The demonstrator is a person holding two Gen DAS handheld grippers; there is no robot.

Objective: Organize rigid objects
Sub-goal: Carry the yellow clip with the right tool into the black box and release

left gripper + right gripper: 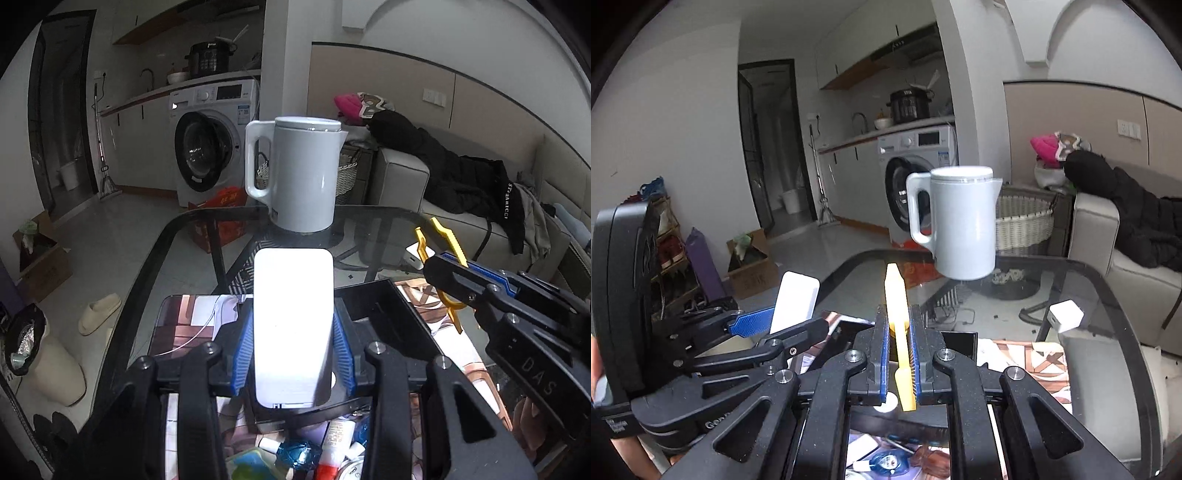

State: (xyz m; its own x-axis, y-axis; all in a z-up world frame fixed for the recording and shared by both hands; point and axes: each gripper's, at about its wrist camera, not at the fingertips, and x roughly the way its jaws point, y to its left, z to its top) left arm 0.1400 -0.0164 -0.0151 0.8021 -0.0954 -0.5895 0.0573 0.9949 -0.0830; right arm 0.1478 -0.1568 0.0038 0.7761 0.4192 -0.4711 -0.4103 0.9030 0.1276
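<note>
Left claw [293, 325] grips a white block [293, 317] between its blue pads, held above the glass surface [369, 225]. Right claw [897, 354] is clamped on a yellow clip [897, 295], also lifted. Beyond both, a grey jug [304, 173] stands on the surface.

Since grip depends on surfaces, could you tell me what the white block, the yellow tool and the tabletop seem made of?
White block: probably smooth matte plastic, evenly white with rounded corners. Yellow tool: likely moulded plastic, opaque with a slight sheen. Tabletop: glass, see-through to the floor, with a dark rim.
</note>
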